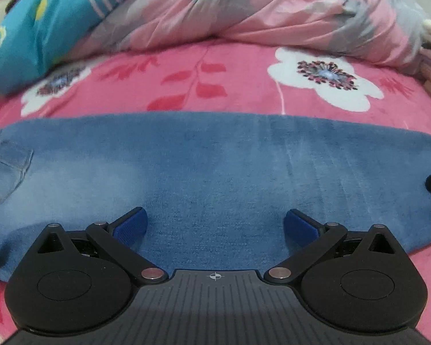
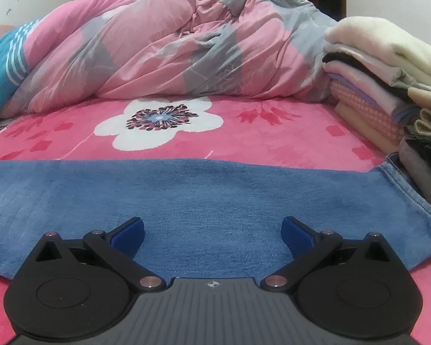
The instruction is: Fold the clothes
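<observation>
The pink flowered bedspread [image 2: 273,132] fills most of what I see, with a rumpled pink-and-grey duvet [image 2: 169,46] heaped at its far side. Blue jeans [image 1: 215,172] lie flat across the bedspread, right under me. A stack of folded clothes [image 2: 388,92] sits to my right (touching the jeans' hem). My left gripper [image 1: 215,224] and right gripper [image 2: 212,230] both hover over the denim, fingers spread wide, empty.
</observation>
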A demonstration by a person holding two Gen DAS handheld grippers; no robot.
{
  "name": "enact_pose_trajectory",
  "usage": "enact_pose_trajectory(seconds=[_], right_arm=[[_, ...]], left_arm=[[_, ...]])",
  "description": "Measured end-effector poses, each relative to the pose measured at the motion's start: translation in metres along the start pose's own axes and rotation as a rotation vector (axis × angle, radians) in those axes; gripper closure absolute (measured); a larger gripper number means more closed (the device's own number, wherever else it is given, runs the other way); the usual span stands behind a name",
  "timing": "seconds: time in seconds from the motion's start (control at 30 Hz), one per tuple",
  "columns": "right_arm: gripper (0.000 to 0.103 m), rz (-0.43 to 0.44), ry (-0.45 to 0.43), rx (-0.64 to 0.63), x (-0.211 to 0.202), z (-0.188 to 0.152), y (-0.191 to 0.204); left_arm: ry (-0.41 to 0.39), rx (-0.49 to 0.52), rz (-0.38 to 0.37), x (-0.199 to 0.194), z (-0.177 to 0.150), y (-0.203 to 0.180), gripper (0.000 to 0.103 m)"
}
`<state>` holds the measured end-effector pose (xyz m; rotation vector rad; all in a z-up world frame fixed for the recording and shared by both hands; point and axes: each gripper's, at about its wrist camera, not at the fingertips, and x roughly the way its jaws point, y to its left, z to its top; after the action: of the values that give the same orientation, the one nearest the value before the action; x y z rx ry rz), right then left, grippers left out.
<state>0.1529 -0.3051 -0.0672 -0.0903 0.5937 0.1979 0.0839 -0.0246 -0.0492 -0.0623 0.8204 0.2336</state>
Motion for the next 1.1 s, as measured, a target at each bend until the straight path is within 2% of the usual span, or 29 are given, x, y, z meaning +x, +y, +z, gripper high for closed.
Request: enact_pose_trajectory(seconds=[0.23, 0.6, 0.83, 1.1], right_arm=[[0.000, -0.004, 0.048, -0.003, 0.000, 0.004, 0.000], [0.000, -0.009, 0.043, -0.004, -0.048, -0.017, -0.004], [0.000, -0.003, 0.072, 0.042, -0.049, -0.029, -0.012], [0.000, -0.007, 0.074, 0.026, -0.053, -0.035, -0.011]], left_arm=[[0.027, -0.011, -0.013, 0.002, 0.003, 0.004, 0.000], [0.018, -0.015, -0.011, 0.002, 0.002, 0.003, 0.000], [0.014, -0.017, -0.010, 0.001, 0.000, 0.003, 0.000], [0.009, -0.024, -0.006, 0.001, -0.001, 0.003, 0.000]])
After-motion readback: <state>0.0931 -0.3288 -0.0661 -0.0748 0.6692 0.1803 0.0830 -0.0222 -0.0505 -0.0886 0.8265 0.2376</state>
